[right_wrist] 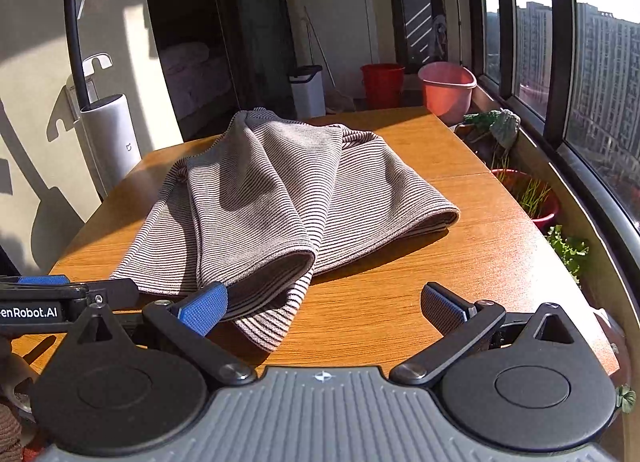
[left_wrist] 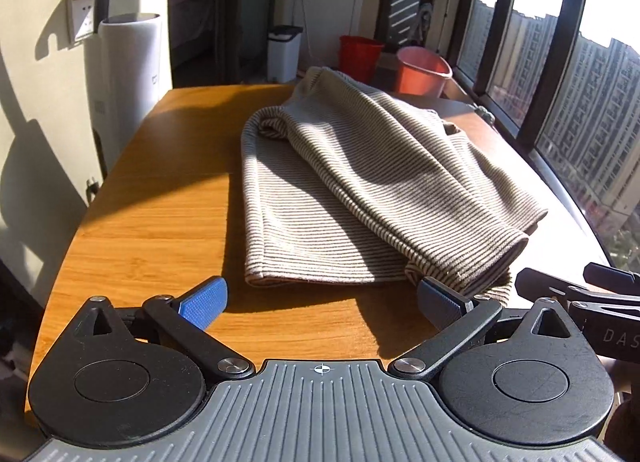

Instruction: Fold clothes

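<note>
worktop (left_wrist: 132, 222): wooden, sunlit, carries everything; bare wood runs wide along its 9 o'clock side in the left wrist view and along 3 to 5 o'clock in the right wrist view, so there is room on both flanks to spread or swing cloth; a window ledge with potted plants (right_wrist: 532, 194) lies just past the 3 o'clock edge

striped garment (left_wrist: 360, 182): brown-and-cream knit, lying mid-worktop, partly folded; an upper layer is doubled loosely over a flatter lower panel, its rolled fold (right_wrist: 280, 266) bulging open toward the near edge, probably because the layer was laid over without being smoothed; the lower hem (left_wrist: 304, 280) lies straight and flat near 6 o'clock; a loose corner (right_wrist: 264, 326) trails out at 6 o'clock, reaching to the right gripper's left finger

left gripper (left_wrist: 322, 302): jaws spread wide, nothing held; poised at the near hem, right fingertip just beside the rolled fold, seemingly placed to take the near edge

right gripper (right_wrist: 324, 304): jaws spread wide, nothing held; left blue pad (right_wrist: 202, 308) against or just beside the trailing corner, contact uncertain; open wood between the jaws

buckets (right_wrist: 446, 88): red and pink, beyond the far edge at 12 to 1 o'clock, well apart from the work
</note>
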The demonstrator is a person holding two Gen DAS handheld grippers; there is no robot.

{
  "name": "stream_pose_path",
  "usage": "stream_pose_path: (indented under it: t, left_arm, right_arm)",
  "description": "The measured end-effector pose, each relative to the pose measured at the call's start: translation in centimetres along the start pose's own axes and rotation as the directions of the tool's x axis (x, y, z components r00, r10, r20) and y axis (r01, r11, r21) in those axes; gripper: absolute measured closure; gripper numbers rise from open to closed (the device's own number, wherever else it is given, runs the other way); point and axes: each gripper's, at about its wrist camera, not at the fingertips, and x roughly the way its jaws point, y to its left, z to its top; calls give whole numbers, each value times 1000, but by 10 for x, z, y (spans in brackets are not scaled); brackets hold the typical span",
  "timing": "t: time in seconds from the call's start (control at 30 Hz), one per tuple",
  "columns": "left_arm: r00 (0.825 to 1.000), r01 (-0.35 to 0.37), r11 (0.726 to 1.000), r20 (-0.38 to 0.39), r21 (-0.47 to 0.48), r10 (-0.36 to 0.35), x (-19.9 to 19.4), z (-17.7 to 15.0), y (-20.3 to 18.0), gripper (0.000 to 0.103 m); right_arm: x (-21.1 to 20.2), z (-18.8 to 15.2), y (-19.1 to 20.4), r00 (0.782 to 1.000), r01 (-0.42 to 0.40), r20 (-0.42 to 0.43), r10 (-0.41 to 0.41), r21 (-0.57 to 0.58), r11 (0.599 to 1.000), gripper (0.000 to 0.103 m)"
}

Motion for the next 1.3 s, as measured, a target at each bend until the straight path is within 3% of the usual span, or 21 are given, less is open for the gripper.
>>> stream_pose_path:
  t: [0.43,1.3]
  left_arm:
    - [997,40,999,72,-37,-37,-20,2,10,0]
    - [999,38,998,25,-44,-36,-18,3,11,0]
  right_arm:
    - [0,-1,6,998,-31,-47,32,21,999,0]
    - [1,-10,13,996,20,-81,-21,-15,1000,0]
